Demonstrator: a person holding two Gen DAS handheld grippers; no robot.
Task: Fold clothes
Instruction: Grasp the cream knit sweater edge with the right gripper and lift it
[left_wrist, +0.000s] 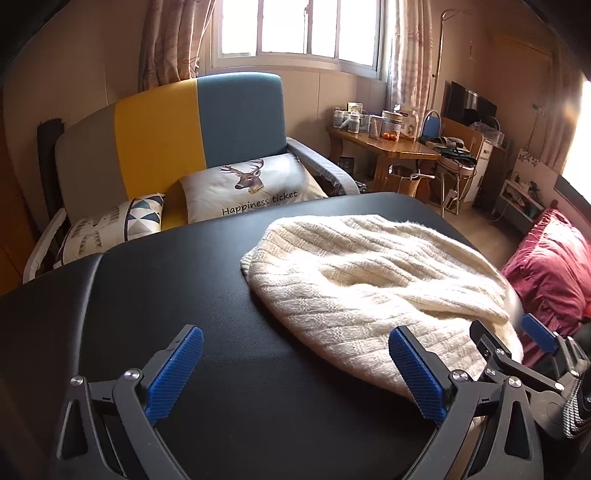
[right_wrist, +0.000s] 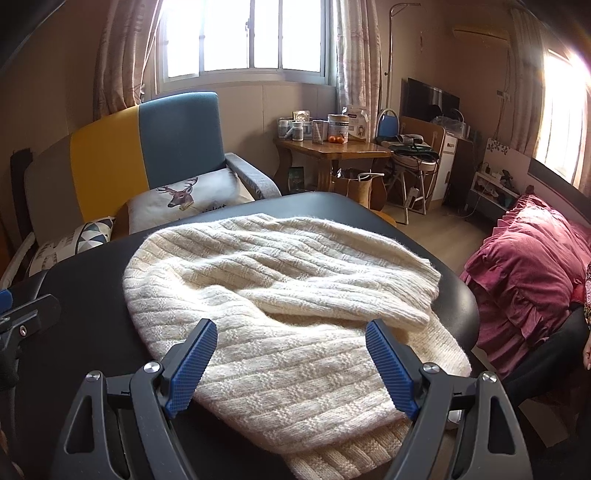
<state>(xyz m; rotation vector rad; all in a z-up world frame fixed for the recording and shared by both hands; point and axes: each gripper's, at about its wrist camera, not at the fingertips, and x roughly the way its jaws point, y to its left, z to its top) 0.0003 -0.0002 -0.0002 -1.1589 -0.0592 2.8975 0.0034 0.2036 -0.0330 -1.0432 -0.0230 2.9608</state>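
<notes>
Both the left gripper (left_wrist: 295, 369) and the right gripper (right_wrist: 291, 363) are hovering wide apart over the soft, floppy cream ribbed-knit sweater (right_wrist: 280, 280), probably best pinched at its thick near hem.

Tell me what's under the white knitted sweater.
The cream sweater lies on a black padded table, whose dark surface shows around it on the left and far sides. Its near edge hangs past the table's front. Anything between the sweater and the table is covered.

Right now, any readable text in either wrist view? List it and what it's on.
"Happiness ticket": on the deer pillow on the sofa, left wrist view. In the right wrist view the sweater hides all but the word's end.
Labels on the tins and bottles on the wooden desk: too small to read.
</notes>
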